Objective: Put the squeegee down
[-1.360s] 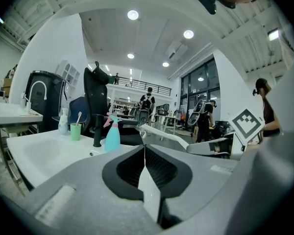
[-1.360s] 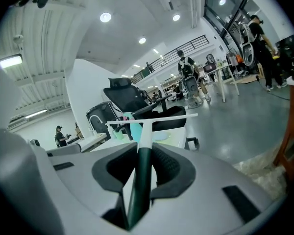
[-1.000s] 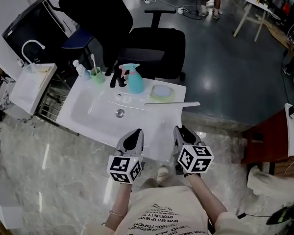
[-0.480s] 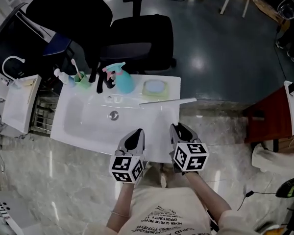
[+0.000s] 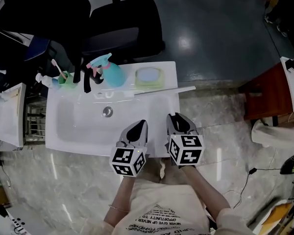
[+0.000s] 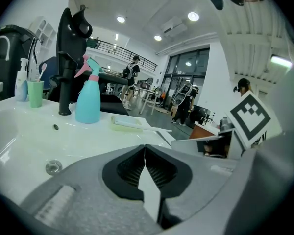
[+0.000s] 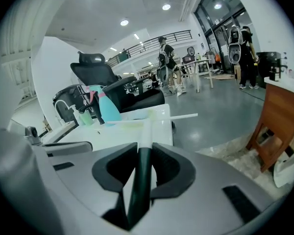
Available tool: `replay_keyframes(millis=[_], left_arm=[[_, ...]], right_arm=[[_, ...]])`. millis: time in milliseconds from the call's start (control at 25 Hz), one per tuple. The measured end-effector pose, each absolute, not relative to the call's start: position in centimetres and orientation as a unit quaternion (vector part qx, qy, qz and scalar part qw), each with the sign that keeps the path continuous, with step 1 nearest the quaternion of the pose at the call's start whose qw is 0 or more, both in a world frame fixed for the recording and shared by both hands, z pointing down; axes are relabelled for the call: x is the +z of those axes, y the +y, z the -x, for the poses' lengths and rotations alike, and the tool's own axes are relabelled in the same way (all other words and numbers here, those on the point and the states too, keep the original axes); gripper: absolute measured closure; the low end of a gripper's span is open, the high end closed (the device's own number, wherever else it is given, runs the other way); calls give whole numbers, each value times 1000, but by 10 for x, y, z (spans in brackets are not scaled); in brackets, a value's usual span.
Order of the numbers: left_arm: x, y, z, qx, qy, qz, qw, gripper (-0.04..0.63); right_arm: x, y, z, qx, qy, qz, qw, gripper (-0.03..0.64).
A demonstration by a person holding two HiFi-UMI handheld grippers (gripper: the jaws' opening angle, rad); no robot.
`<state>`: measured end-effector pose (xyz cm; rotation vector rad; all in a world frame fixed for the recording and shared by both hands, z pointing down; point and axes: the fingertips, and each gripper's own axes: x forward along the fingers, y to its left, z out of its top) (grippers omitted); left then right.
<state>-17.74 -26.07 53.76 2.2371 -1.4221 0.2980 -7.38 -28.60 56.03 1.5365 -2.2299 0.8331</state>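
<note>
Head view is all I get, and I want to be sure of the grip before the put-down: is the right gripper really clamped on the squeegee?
Observer: Yes. The right gripper view shows the right gripper shut on the squeegee, gripping its dark handle from both sides, with the white shaft running on ahead.
Operator: And the left one, is it carrying anything?
Observer: No. In the left gripper view the left gripper has its jaws together, tips touching, with nothing between them.
</note>
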Motion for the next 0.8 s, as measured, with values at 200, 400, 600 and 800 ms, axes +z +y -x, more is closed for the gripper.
replay_keyframes(millis=[200,400,600,800], left_arm=[[546,-261,180,115,-499,-825,239,572],[549,-260,182,116,-486,-832,241,572],[551,-257,185,118,-479,-836,242,572],[552,-254,188,119,-475,-838,242,572]], right_arm=[[565,-286,77,276,-768,-551,175,522],[569,-286,79,256,-759,-561,208,522],[571,-285,80,243,-751,-569,230,522],[571,-286,81,231,-748,-574,242,522]])
